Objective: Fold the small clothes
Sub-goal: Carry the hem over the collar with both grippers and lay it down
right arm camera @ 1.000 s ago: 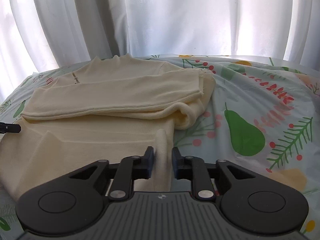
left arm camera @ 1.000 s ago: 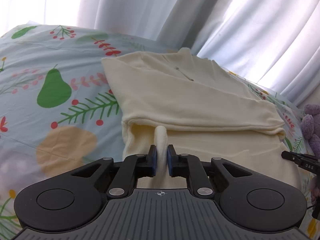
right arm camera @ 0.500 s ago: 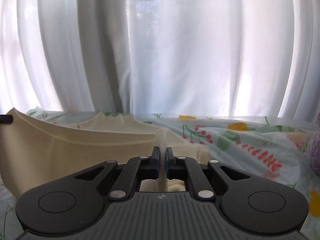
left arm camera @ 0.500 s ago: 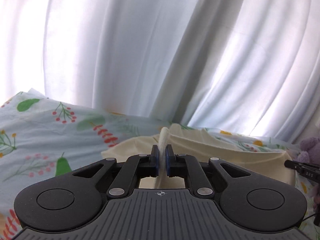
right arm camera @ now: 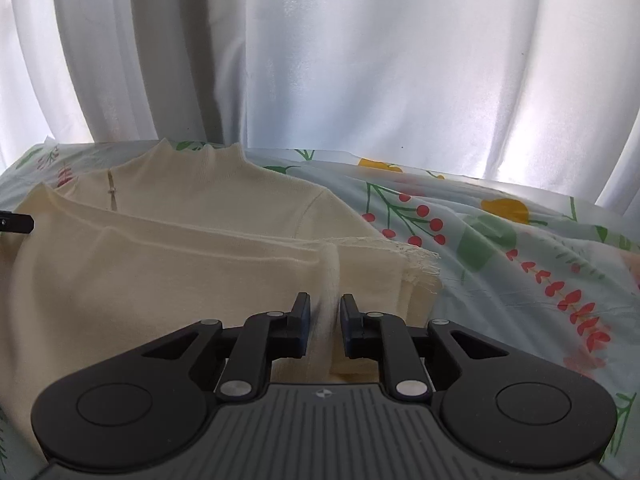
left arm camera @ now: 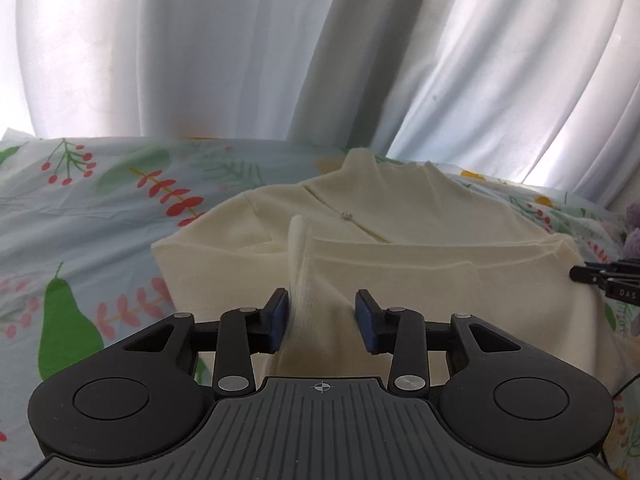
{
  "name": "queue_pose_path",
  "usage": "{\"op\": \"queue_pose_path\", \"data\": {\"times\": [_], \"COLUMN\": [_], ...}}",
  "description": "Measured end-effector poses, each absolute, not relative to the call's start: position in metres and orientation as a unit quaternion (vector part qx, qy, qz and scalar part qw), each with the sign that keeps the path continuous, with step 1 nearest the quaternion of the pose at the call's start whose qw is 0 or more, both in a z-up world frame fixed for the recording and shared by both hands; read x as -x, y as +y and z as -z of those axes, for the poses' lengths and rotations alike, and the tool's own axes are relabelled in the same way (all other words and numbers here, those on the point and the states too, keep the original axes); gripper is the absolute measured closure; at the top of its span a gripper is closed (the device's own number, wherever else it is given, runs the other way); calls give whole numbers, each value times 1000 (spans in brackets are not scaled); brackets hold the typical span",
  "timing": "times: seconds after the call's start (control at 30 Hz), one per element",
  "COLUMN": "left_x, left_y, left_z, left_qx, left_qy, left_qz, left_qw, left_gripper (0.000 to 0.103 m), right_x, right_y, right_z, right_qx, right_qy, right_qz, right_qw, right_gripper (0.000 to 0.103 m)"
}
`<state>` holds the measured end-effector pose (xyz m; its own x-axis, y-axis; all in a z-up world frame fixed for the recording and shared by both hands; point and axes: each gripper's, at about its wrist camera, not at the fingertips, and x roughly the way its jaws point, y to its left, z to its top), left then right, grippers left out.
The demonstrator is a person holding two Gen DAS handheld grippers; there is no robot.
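Note:
A cream high-neck top (left arm camera: 420, 280) lies on a floral bedsheet (left arm camera: 100, 216), its lower part folded up over the chest. Its collar points toward the curtains. My left gripper (left arm camera: 321, 300) sits over the fold's left end. Its jaws are opening, and a standing ridge of fabric leans on the left pad, clear of the right one. In the right wrist view the same top (right arm camera: 160, 280) shows a frayed hem edge at the fold's right end. My right gripper (right arm camera: 325, 304) is there with jaws opening and a narrow pinch of cloth still upright between them.
White curtains (left arm camera: 240, 60) hang close behind the bed. A purple plush toy (left arm camera: 632, 232) sits at the far right edge. The right gripper's tip (left arm camera: 600, 276) shows in the left wrist view, and the left gripper's tip (right arm camera: 16, 222) in the right wrist view. Bedsheet (right arm camera: 500, 272) spreads to the right.
Both grippers lifted the hem, carried it toward the collar and set it down over the chest. Both sets of jaws, shut on the cloth before, have now parted.

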<state>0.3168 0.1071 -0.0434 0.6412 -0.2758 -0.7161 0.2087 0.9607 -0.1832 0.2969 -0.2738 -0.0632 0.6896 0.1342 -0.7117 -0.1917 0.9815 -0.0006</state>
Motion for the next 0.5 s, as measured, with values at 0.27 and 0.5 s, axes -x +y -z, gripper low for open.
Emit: {"op": "queue_pose_path", "data": {"times": [0.27, 0.5], "left_x": [-310, -346], "left_y": [95, 100], "left_z": [-3, -52], "left_qx": [-5, 11], "left_qy": [348, 275], "left_qz": [126, 90], "left_qw": [929, 957], "left_gripper": [94, 94], "right_x": [-288, -317], "right_y": [-251, -243], "right_z": [45, 10], "right_qx": [115, 129], "right_qy": [337, 254], "right_qz": [-93, -37], "right_qw": [930, 958], "right_gripper": [98, 98]}}
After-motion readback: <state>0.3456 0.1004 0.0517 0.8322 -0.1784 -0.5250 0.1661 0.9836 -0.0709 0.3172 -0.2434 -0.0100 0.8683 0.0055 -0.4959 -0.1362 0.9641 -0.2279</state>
